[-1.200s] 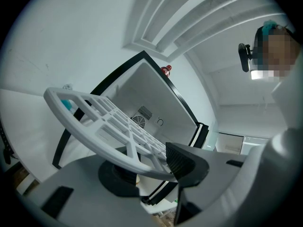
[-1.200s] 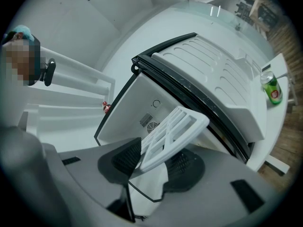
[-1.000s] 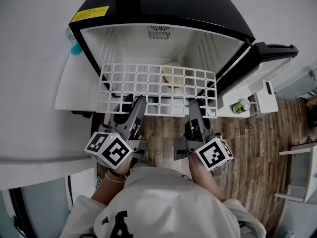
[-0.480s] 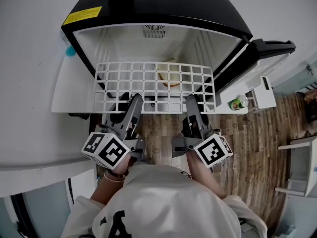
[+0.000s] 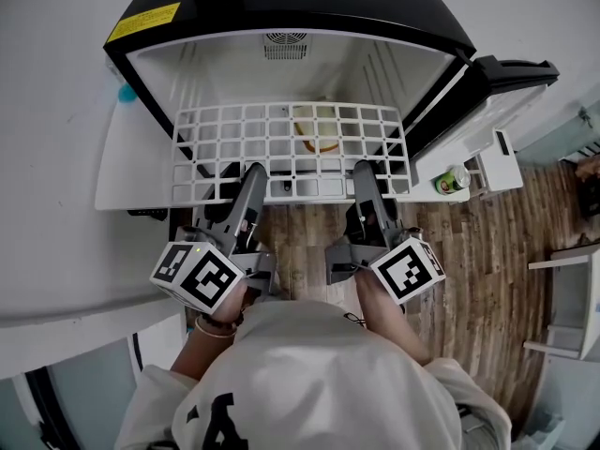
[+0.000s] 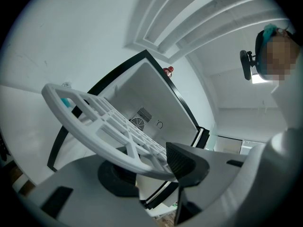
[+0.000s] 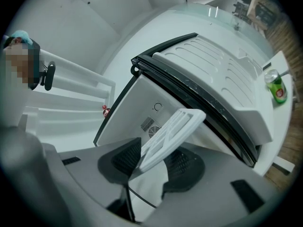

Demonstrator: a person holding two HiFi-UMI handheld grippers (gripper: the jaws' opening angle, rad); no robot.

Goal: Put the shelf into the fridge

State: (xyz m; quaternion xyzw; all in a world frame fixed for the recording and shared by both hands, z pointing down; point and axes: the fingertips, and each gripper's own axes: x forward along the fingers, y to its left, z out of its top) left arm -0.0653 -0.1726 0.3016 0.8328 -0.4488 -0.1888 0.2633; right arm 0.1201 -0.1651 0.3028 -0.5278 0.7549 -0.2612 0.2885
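Note:
A white grid shelf [image 5: 291,148] lies level across the mouth of the open black mini fridge [image 5: 281,12], its far edge inside the white interior. My left gripper [image 5: 249,176] grips the shelf's near edge at the left, and its jaws have just eased a little wider with the edge still between them. My right gripper [image 5: 364,172] is shut on the near edge at the right. In the left gripper view the shelf [image 6: 102,122] runs out from between the jaws of that gripper [image 6: 147,167]. In the right gripper view the shelf [image 7: 173,129] sticks up between the pads of that gripper [image 7: 151,162].
The fridge door [image 5: 497,111] stands open at the right, with a green can [image 5: 453,180] in its rack. A yellowish item [image 5: 319,141] lies inside the fridge below the shelf. Wooden floor [image 5: 469,279] lies below, and a white wall to the left.
The shelf and both grippers have moved a little toward the fridge, so the shelf's far edge sits deeper in the opening.

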